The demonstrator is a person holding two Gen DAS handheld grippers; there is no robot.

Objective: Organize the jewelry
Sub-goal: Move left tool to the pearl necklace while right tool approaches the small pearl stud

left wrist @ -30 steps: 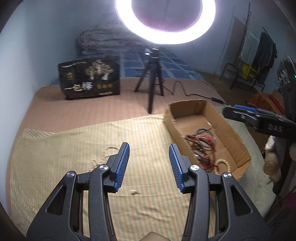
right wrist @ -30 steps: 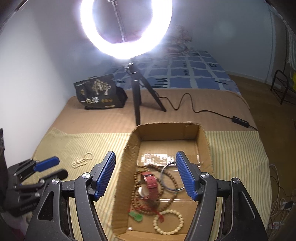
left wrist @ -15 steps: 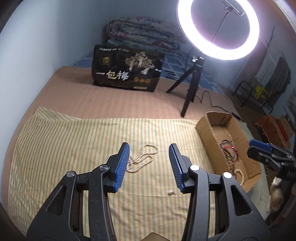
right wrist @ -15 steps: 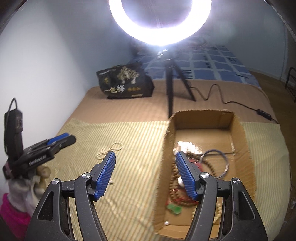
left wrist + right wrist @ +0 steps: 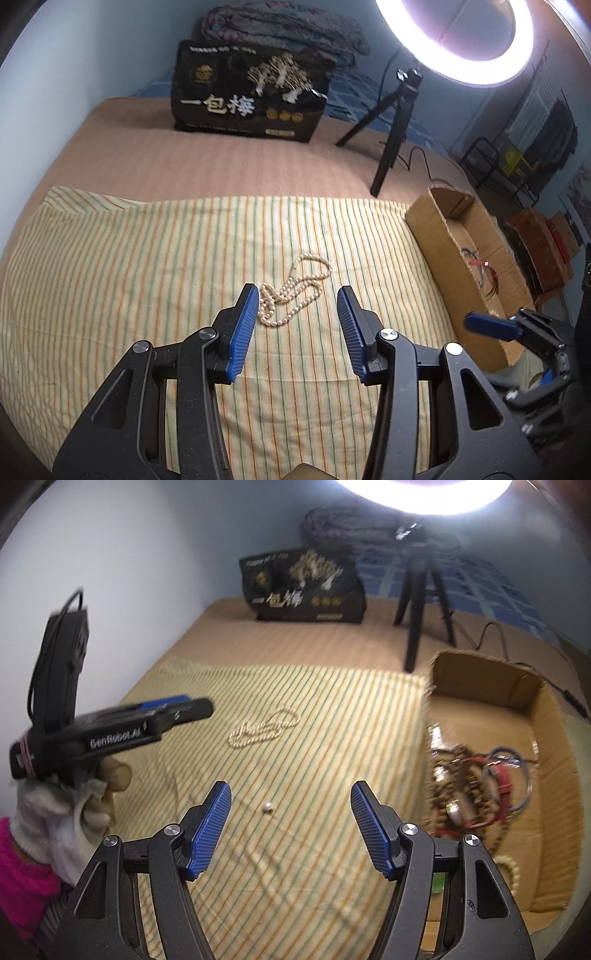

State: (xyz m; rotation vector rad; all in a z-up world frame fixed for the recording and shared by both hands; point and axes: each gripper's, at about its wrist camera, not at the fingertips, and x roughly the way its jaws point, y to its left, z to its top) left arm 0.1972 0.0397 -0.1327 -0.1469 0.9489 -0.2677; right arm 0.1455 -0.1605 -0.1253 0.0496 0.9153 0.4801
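Fingers apart on both grippers, I am eyeing the pearl necklace [image 5: 291, 291] and loose pearl [image 5: 267, 806] at frame centre, still outside the part-filled cardboard box [image 5: 487, 686].

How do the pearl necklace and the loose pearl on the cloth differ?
The pearl necklace is a long looped strand; the loose pearl is one bead. The necklace lies farther from the right gripper, while the pearl sits just ahead, between its open fingers. Both lie outside the cardboard box.
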